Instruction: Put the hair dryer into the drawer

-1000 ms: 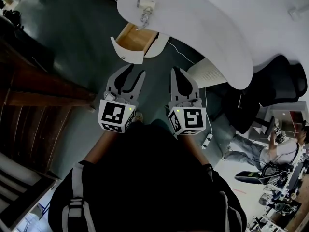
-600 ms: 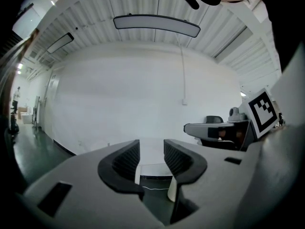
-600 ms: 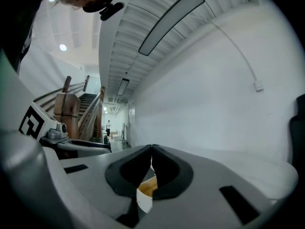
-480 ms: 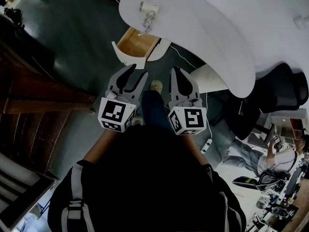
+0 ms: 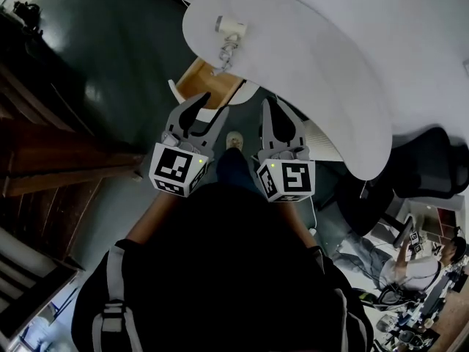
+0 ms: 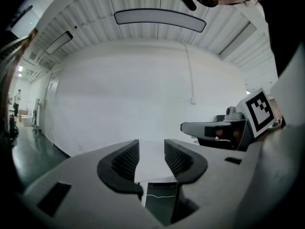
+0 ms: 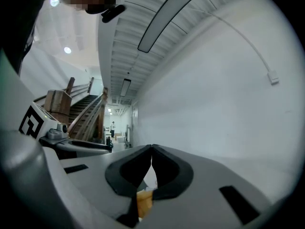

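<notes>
The hair dryer (image 5: 230, 26) lay where it had been a second before, on the white table (image 5: 322, 50) in the upper middle of the head view, its coiled cord (image 5: 229, 48) trailing toward the table's near edge. Just below that edge the drawer (image 5: 212, 85) stood pulled open, its wooden inside bare. What had changed was my distance. The table and drawer had slid down the frame toward me, and the drawer's white front now sat right at the tips of my left gripper (image 5: 212, 103). My shoe (image 5: 234, 139) showed mid-step between the two grippers. My left gripper was spread with nothing between its jaws. My right gripper (image 5: 273, 103) was pressed together at the tips and empty. I judged I was still only approaching, with the hair dryer not yet reached and the drawer ready for it.
</notes>
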Tool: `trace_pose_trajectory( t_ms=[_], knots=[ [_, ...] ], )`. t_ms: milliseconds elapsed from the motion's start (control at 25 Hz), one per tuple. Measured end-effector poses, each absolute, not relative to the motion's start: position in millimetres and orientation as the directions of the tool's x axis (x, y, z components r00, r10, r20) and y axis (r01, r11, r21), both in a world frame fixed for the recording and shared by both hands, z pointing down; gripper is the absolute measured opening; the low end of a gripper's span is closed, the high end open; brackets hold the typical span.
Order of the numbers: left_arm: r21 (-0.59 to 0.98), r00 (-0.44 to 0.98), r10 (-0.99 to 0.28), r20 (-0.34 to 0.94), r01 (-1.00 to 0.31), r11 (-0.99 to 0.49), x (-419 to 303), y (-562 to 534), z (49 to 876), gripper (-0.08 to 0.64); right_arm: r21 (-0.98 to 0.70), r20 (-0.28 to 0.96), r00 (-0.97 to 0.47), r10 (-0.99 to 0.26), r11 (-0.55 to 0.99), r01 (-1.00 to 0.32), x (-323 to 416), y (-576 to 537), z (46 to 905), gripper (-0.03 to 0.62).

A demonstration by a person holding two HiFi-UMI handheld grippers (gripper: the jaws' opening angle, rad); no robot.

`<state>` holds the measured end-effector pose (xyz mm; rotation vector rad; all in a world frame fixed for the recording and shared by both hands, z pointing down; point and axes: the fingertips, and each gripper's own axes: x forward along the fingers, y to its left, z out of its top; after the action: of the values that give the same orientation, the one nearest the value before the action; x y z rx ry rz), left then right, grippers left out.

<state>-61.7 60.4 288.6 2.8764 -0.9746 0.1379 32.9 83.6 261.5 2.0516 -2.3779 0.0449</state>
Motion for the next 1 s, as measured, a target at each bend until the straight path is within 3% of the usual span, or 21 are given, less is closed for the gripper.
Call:
trace_pose_trajectory(
  t_ms=[1000],
  knots=[
    [0.060,0.657,-0.724,0.211,-0.748,-0.661,34,-138,328,0.193,-0.041,0.105,-0.396,-0.912,0.393,-0.918,119,-131,303,0.025]
  ],
)
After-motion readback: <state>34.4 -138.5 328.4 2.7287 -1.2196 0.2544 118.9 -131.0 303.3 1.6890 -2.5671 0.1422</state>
